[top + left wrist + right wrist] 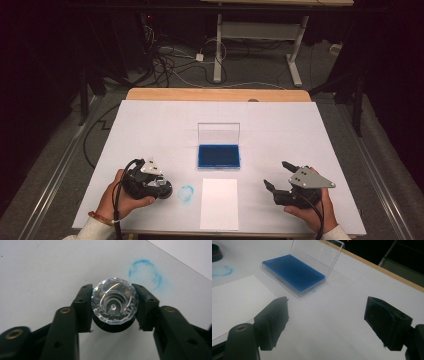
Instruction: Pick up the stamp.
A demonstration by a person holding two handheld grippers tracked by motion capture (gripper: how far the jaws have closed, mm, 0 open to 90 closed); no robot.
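at about 8 o'clock on the worktop (150, 125), the left gripper (113, 305) is clamped on the faceted clear stamp (114, 302), beside a blue ring print (186, 193). stamp picked up; inking and printing look still to come. the blue ink pad (218, 156) sits open at centre, white paper (219, 202) at 6 o'clock. right gripper (325, 322) stands wide, empty, at 4 o'clock.

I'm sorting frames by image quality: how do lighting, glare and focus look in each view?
High view: table evenly lit, surroundings nearly black. Left gripper view: stamp gripped by the left gripper, its faceted clear top glinting, near jaws soft. Right gripper view: ink pad sharp, its clear lid reflective; right gripper blurred.
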